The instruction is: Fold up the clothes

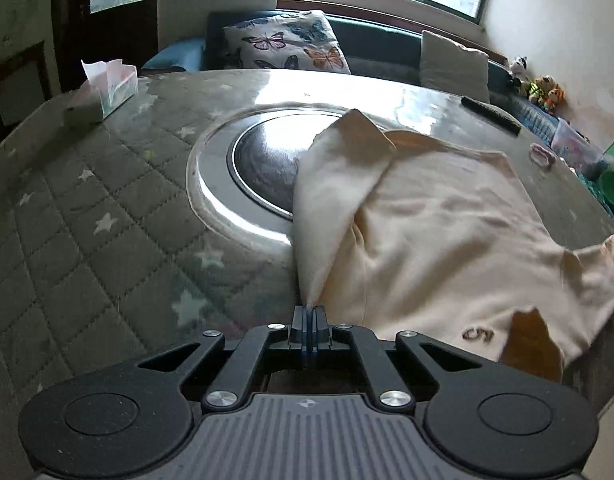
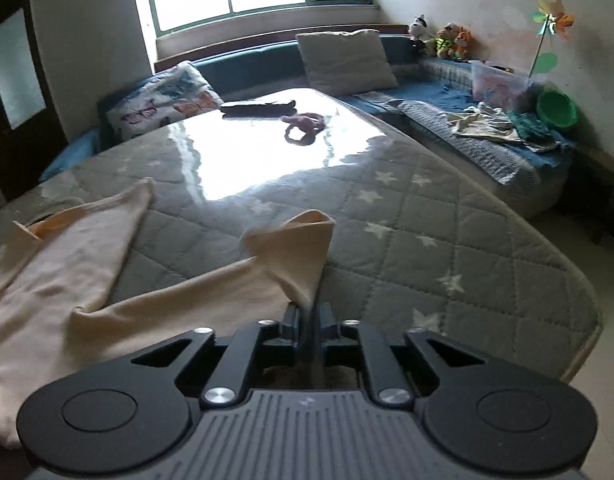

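A cream garment is spread on the table, which is covered with a grey quilted cloth printed with white stars under a glossy sheet. In the left wrist view the garment is seen across the right half of the table, with one fold lying over the edge of the round metal hotplate set in the table's centre. A small mark resembling "5" is visible on the fabric near the table's near edge.

The left gripper is closed, and a drawn-up point of the garment is pinched between its fingers (the fabric rises from the tips as a taut ridge). The right gripper is likewise closed on the garment; a lifted corner or cuff is held between its fingers and stands above the table, folded over on itself. Whether this part is a sleeve cannot be determined.

A tissue box is placed at the table's far left corner in the left wrist view. A dark remote control and a small pink item are located near the table's far edge. Behind the table, a butterfly-print cushion and a plain cushion rest on a blue bench beneath the window
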Demonstrator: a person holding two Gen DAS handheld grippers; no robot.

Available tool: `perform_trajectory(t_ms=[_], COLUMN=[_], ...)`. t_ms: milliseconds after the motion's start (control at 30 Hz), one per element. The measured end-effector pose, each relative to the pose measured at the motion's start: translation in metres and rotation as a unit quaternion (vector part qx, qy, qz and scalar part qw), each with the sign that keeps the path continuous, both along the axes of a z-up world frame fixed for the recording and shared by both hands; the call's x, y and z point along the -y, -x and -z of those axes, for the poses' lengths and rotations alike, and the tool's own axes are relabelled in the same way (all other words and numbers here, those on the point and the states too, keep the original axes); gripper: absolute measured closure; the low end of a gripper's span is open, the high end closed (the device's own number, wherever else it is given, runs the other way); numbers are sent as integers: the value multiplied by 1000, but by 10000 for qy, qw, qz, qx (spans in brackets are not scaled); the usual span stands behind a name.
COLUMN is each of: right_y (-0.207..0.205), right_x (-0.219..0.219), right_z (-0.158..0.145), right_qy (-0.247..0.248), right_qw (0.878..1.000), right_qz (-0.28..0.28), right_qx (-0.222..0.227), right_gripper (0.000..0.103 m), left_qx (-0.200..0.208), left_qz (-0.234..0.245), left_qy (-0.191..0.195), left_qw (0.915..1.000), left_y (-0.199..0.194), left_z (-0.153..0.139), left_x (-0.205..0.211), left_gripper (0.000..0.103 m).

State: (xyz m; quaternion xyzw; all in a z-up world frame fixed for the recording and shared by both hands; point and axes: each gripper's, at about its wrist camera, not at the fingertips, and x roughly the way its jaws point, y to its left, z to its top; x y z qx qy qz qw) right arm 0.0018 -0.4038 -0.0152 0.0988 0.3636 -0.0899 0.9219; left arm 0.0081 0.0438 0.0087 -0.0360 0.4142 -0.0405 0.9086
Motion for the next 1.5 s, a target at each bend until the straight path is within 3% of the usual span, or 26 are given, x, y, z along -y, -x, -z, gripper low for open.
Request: perform_trajectory(t_ms=[100,133,167,233,367,500,700,833,1133,1300,1400,1467,1500], right_y=[-5,-7,-10,-15,-19,-19,-23,-29,-40,-42,-41,-40,-41], right_x=[-3,-4,-4,-5,4,7,-9,-20,-24,-26,-26,-26,-26], right_z=[2,2,4,6,4,-3,-8,-4,1,-3,-6,-7,-8], right_qy=[95,180,272,425,524,618,541,487,524,619,687,694,696], right_qw=[9999,9998,9996,9991,9985,9979,9981,9977,9971,9960,9953,9953,9953], right_qz=[-53,-58,-52,-23,134,199,-261,-475,-557,-644,-681,-680,-679], right_qx=[-7,-11,-13,-26,-51,52,136,49,-32,2,25,33,42], right_gripper=[86,77,69,65,64,62,54,53,49,49,48,48,48], left_qx=[62,85,100,190,406,628,734,561,657,532,486,543,553], left_qz=[-22,-33,-65,-123,-53,247,798,941,1416,1278,1144,1079,1034], left_qy=[-47,-62,-110,-284,-482,-812,-1057,-934,-915,-876,-829,-850,-840], left_qw=[10000,9999,9999,9993,9980,9944,9885,9896,9835,9865,9888,9890,9896], left_y=[2,2,1,-2,-13,-36,-83,-114,-154,-181,-191,-193,-193], left_z=[-3,-4,-5,-8,-17,-22,-12,-2,4,17,23,23,23], left_x=[0,0,1,2,8,30,64,72,101,108,103,98,94], left_gripper=[95,87,72,60,56,56,57,59,62,63,70,89,93])
